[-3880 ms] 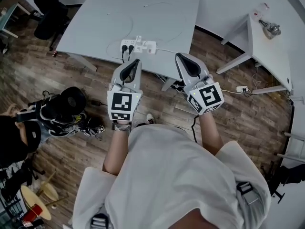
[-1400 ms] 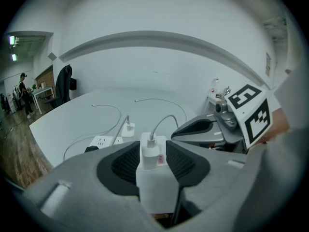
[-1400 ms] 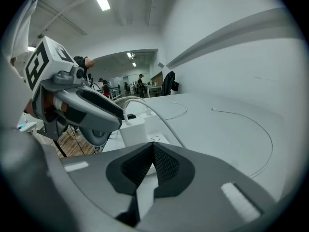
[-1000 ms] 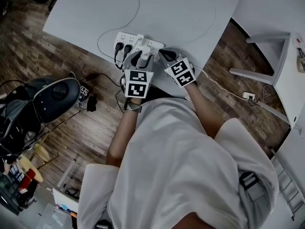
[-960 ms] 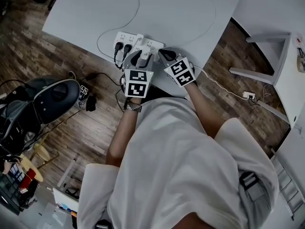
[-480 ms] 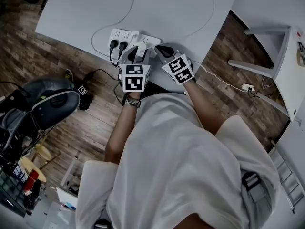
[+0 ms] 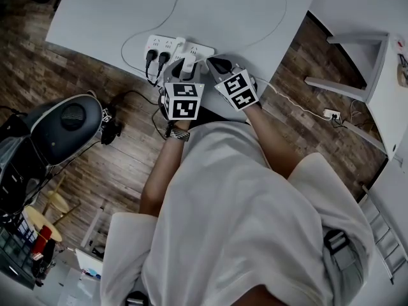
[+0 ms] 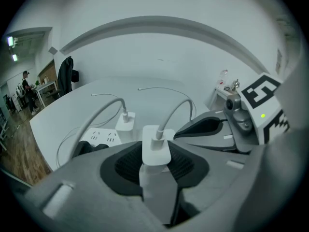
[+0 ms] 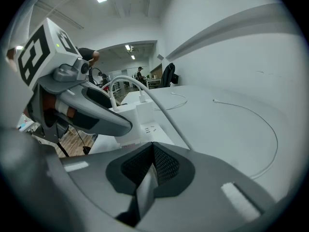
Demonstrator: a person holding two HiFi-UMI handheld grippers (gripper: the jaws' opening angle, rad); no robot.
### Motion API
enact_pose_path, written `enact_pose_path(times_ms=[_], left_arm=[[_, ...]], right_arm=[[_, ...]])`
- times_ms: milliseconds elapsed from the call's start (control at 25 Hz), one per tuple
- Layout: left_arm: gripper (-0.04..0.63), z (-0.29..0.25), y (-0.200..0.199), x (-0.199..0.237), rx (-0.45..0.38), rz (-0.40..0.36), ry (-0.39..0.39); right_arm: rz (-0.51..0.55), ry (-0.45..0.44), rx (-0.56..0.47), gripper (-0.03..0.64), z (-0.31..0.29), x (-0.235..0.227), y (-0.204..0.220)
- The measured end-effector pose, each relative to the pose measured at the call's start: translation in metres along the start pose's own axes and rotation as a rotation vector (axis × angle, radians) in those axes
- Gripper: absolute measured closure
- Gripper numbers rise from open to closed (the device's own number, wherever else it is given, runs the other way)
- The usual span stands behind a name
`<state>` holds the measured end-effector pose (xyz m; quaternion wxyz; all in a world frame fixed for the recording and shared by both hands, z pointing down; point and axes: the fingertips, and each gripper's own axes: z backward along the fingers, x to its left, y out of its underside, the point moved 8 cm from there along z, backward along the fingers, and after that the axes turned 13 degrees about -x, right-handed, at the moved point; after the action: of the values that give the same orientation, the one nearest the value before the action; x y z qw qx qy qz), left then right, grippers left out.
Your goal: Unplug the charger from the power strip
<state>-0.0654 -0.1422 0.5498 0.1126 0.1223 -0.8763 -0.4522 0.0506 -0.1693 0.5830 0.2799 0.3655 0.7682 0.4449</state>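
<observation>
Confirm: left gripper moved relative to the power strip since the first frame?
Yes: toward the strip. The left gripper now reaches the strip; its jaws have just been closing with the charger between them.

Worktop [image 7: 229, 11]: pale grey, plain top. A white power strip [image 7: 159, 44] lies flat on it at about 6 o'clock of the visible surface, just inside the near edge. One thin white cable [image 7: 173, 8] loops out from the strip's 9 o'clock end and runs up toward 12. A second thin cable [image 7: 285, 8] arcs across the 3 o'clock side, well apart from the strip.
</observation>
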Motion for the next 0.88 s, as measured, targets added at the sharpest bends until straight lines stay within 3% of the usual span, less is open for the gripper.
enact_pose_path(times_ms=[160,400,520,760,880], left_arm=[[0.454,0.0003,0.0,-0.0001,0.006,0.006,0.001],[0.449,0.0016,0.0025,0.0071,-0.034,0.142,0.023],[0.448,0.0024,0.003,0.0089,-0.041,0.171,0.034],[0.451,0.0026,0.0028,0.0052,-0.024,0.095,0.02],[0.451,0.001,0.001,-0.0002,-0.007,0.011,0.012]], right_arm=[[0.006,0.008,0.008,0.614,0.0011,0.0011,-0.0014],[0.006,0.008,-0.005,0.614,-0.0006,-0.0007,-0.0006],[0.006,0.013,0.003,0.614,0.0002,-0.0003,0.0001],[0.004,0.022,0.007,0.614,0.0009,0.0013,-0.0005],[0.005,0.023,0.01,0.614,0.0021,0.0001,-0.0001]])
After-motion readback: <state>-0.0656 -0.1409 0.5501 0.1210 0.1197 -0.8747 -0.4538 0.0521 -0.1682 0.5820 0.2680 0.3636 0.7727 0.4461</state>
